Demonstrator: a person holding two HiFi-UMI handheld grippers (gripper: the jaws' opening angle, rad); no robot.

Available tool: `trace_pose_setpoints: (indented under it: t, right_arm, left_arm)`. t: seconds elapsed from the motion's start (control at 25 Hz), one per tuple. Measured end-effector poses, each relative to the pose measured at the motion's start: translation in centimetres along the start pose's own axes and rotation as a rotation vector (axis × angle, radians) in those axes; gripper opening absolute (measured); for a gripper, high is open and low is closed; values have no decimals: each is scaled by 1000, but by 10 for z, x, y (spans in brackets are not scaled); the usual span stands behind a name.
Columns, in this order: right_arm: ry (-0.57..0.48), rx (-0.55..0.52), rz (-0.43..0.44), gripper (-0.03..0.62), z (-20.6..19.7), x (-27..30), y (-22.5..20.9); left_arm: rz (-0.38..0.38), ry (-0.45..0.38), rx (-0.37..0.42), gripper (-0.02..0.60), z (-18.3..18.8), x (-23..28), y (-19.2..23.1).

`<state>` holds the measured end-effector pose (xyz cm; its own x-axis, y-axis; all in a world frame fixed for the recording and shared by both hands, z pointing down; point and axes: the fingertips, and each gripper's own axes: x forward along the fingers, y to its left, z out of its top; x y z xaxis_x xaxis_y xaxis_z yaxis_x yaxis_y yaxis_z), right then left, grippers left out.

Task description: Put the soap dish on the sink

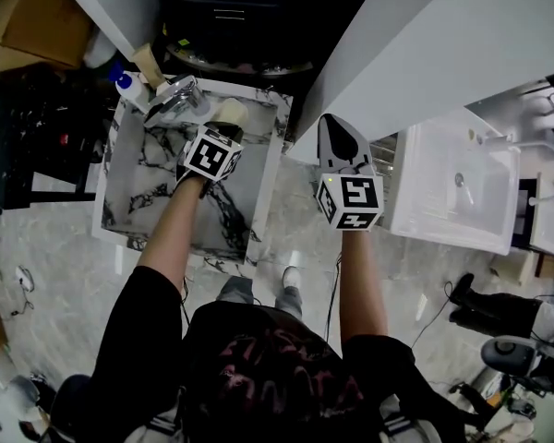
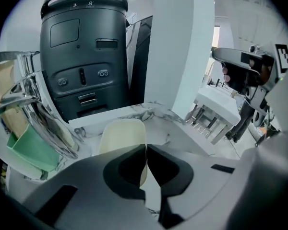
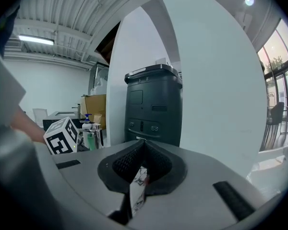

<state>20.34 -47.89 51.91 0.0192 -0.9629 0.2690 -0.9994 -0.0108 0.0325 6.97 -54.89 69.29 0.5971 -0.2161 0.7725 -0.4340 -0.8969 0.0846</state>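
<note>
The cream soap dish lies at the back of the marble sink, just right of the chrome tap. My left gripper reaches over the basin, its jaws shut on the dish's near rim. In the left gripper view the soap dish shows behind the left gripper, and a cream strip runs down between the closed jaws. Off to the right of the sink, my right gripper hovers over the floor. In its own view the right gripper is shut with nothing in it.
A blue pump bottle and a green container stand by the tap. A dark bin sits behind the sink. A white wall panel rises to the right, and a white basin lies beyond it.
</note>
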Motion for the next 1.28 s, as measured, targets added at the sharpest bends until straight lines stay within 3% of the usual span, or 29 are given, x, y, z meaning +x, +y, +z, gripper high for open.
trace_pose_setpoints:
  t: [0.52, 0.8, 1.28]
  right_arm:
    - [4, 7, 0, 14, -1, -2, -9]
    - [1, 8, 9, 14, 0, -5, -9]
    - [-18, 4, 18, 14, 9, -27, -3]
  left_arm:
    - [31, 10, 68, 31, 14, 5, 0]
    - [53, -13, 81, 89, 22, -3, 0]
    - [107, -117, 51, 51, 38, -46, -11]
